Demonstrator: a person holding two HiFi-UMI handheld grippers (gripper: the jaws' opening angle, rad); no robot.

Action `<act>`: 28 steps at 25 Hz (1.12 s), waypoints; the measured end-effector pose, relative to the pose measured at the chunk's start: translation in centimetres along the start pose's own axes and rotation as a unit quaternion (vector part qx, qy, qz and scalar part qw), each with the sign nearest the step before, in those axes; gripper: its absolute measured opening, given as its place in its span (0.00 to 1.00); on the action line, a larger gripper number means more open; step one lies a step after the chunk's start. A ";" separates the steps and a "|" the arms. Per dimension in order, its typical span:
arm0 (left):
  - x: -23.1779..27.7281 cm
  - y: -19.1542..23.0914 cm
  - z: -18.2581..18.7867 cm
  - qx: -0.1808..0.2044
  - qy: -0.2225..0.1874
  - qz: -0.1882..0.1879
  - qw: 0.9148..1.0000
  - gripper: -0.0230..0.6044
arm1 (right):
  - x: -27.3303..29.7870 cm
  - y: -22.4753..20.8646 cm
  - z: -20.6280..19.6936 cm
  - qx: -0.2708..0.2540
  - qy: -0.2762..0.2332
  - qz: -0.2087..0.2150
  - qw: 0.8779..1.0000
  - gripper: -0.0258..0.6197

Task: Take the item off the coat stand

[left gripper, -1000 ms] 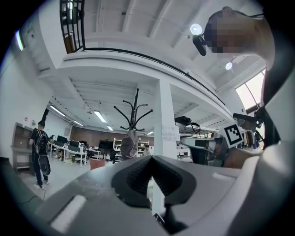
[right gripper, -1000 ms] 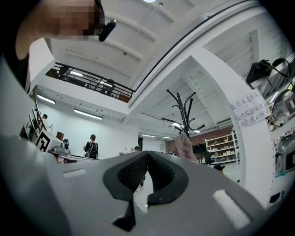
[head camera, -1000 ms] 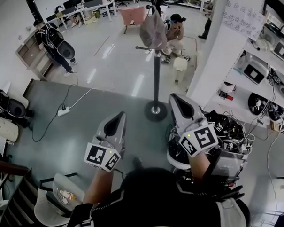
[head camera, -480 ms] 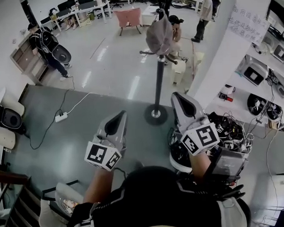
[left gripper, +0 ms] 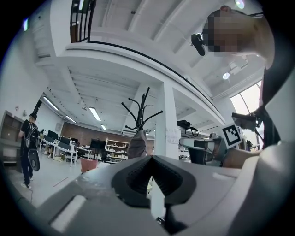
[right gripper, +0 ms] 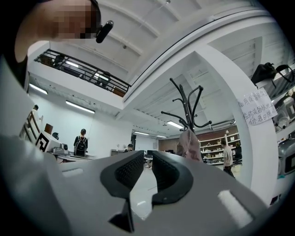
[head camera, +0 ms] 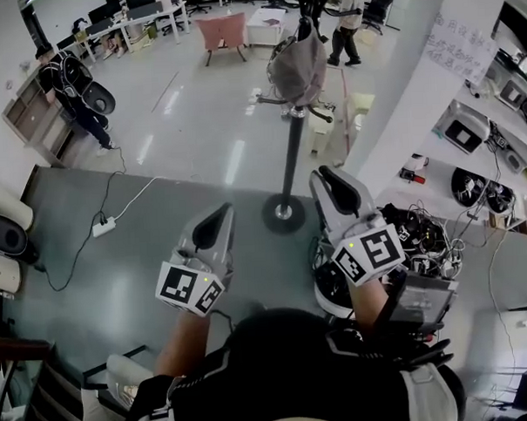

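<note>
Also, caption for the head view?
Left hand-held gripper and right hand-held gripper, empty jaws just opening, face coat stand bearing grey item.

Coat stand (head camera: pixel 291 152): upright on the floor (head camera: pixel 199 121), centre.
Item (head camera: pixel 296 64): hanging on the stand's top hooks.
Pillar (head camera: pixel 407 94): just right of the stand.
Shelves (head camera: pixel 492 143): right of the pillar.
Cable crate (head camera: pixel 422 242): on the floor, right of the stand's base.
Power strip (head camera: pixel 103 227): on the floor, well left.
Chair (head camera: pixel 221 28): behind the stand, leftward.
Person (head camera: pixel 71 87): far left, behind.
</note>
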State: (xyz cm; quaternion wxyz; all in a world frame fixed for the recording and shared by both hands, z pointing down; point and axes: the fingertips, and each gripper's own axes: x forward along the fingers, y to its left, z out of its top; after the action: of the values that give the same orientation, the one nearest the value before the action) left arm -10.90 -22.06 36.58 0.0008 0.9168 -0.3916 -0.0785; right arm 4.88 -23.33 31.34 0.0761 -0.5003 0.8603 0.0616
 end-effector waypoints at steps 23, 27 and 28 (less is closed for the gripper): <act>4.9 4.6 -0.3 -0.009 -0.001 0.006 1.000 0.07 | 6.0 -4.4 -0.1 -0.002 -0.012 -0.024 1.000 0.32; 6.7 5.0 0.0 -0.006 -0.002 0.011 1.000 0.07 | 7.4 -6.5 -0.1 0.002 -0.012 -0.026 1.000 0.35; 7.1 5.1 0.1 -0.004 -0.002 0.013 1.000 0.07 | 7.8 -6.9 -0.1 0.002 -0.011 -0.024 1.000 0.36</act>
State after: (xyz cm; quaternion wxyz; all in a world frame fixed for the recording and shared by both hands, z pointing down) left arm -9.75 -30.72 35.79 0.0049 0.9115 -0.4029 -0.0822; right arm 7.08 -33.36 29.77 0.0880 -0.5196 0.8474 0.0637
